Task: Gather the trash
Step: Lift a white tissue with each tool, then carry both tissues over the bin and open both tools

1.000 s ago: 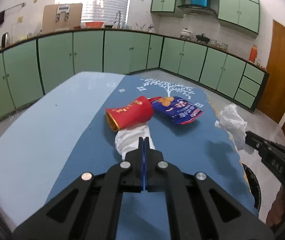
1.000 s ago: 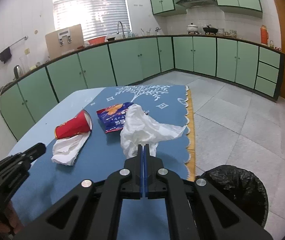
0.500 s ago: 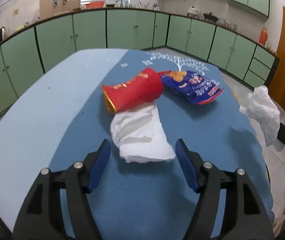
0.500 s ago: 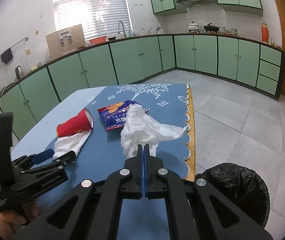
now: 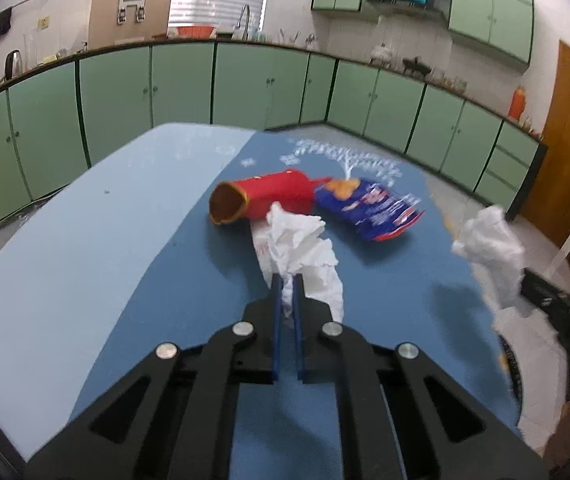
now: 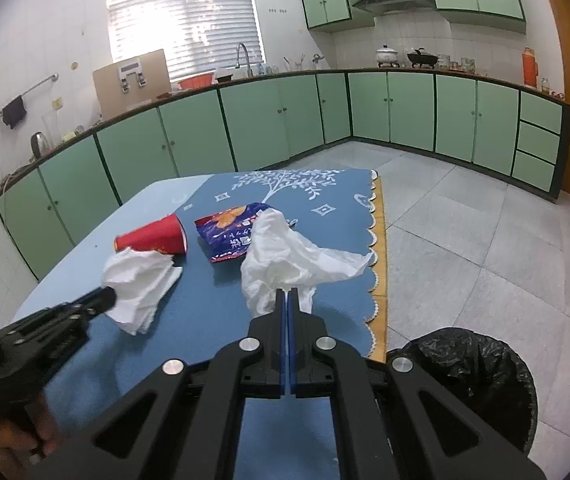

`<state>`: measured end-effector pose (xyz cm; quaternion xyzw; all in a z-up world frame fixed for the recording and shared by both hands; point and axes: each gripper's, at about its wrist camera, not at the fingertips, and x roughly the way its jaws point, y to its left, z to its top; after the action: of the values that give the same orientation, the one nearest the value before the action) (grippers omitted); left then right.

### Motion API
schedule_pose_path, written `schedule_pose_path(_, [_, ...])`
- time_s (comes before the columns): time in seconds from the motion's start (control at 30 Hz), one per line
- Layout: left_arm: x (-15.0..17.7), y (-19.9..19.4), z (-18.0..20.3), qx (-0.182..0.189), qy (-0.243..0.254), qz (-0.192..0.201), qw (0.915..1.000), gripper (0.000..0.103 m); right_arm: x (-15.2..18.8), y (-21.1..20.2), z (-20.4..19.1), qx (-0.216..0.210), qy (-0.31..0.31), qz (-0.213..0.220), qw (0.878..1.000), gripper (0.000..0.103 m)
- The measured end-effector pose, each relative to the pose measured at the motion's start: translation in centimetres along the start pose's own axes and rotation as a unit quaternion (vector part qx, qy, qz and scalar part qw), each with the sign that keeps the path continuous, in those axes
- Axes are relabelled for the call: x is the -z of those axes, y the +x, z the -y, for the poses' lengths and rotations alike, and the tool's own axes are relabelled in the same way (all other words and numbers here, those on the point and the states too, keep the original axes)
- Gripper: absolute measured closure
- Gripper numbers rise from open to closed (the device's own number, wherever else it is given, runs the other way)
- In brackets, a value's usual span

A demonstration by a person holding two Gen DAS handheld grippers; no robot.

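My left gripper [image 5: 287, 280] is shut on a crumpled white napkin [image 5: 301, 252] and holds it just above the blue tablecloth [image 5: 189, 280]; it also shows in the right wrist view [image 6: 137, 284]. My right gripper [image 6: 287, 294] is shut on a crumpled white tissue [image 6: 293, 260], lifted near the table's right edge; the tissue shows in the left wrist view [image 5: 493, 248]. A red paper cup [image 5: 261, 198] lies on its side beside a blue snack bag [image 5: 369, 208].
A bin with a black liner [image 6: 473, 380] stands on the tiled floor right of the table. Green kitchen cabinets [image 6: 269, 120] run along the far walls. A wooden door [image 5: 565, 184] is at the right.
My left gripper opened over the napkin half a second ago, then shut on it and lifted it. My right gripper stayed shut on the tissue, almost still.
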<state>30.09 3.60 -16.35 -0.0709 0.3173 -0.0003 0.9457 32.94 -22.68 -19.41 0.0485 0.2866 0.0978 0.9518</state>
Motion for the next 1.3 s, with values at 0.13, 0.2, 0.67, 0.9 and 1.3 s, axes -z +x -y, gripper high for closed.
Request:
schedule_pose_path(0.13, [-0.2, -2.3, 0.9, 0.016, 0.007, 0.019, 0.9997, 0.099, 0.2, -0.7, 0.3, 0.004, 0.001, 0.005, 1.0, 0.102])
schedule_pose_path(0.2, [-0.2, -2.8, 1.5, 0.025, 0.009, 0.022, 0.9994, 0.099, 0.3, -1.3, 0.8, 0.009, 0.002, 0.007, 1.0, 0.102])
schedule_pose_path(0.67, [1.3, -4.1, 12.5, 0.136, 0.057, 0.019, 0.9889, 0.099, 2.2, -7.4, 8.9, 0.09, 0.022, 0.022, 0.995, 0.102])
schedule_pose_path(0.9, [3.8, -2.4, 19.5, 0.185, 0.092, -0.009, 0.9785, 0.099, 5.0, -9.8, 14.9, 0.135, 0.067, 0.001, 0.989, 0.102])
schedule_pose_path(1.3, [7.2, 3.0, 26.7, 0.202, 0.138, -0.075, 0.9667, 0.093, 9.0, -7.9, 21.9, 0.143, 0.121, -0.052, 0.981, 0.098])
